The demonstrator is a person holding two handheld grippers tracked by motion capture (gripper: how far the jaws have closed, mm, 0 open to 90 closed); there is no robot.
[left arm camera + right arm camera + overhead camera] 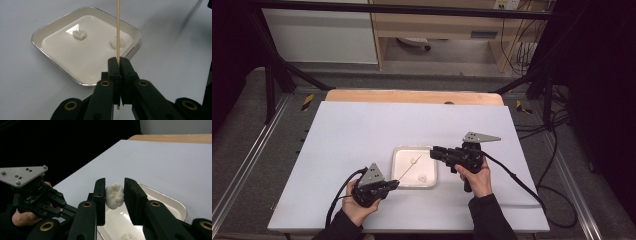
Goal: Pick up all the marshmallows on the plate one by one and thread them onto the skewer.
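Your right claw (114,195) is pinching a white puffy piece (114,195) between its pads, held clear above the tray (180,208). Your left claw (120,65) is pressed together on a thin wooden skewer (118,30), which slants up and forward over the tray toward the right claw.

Step in hand, as judged: threading the held piece onto the skewer. To do it well, line the skewer tip up with the middle of the piece, between the two pads, not against either one. Keep the left claw steady and bring the piece along the skewer's own axis; a sideways push would likely bend the stick or tear the piece. Keep the pinch light: the piece looks soft and already bulges slightly between the pads.

The piece is white, rounded and lobed, with a crease down its face, like popcorn or a small marshmallow. From the left gripper view, two similar pieces, one (79,34) and another (117,43), lie apart in the shallow white tray with its shiny rim, standing on the white table (352,130).
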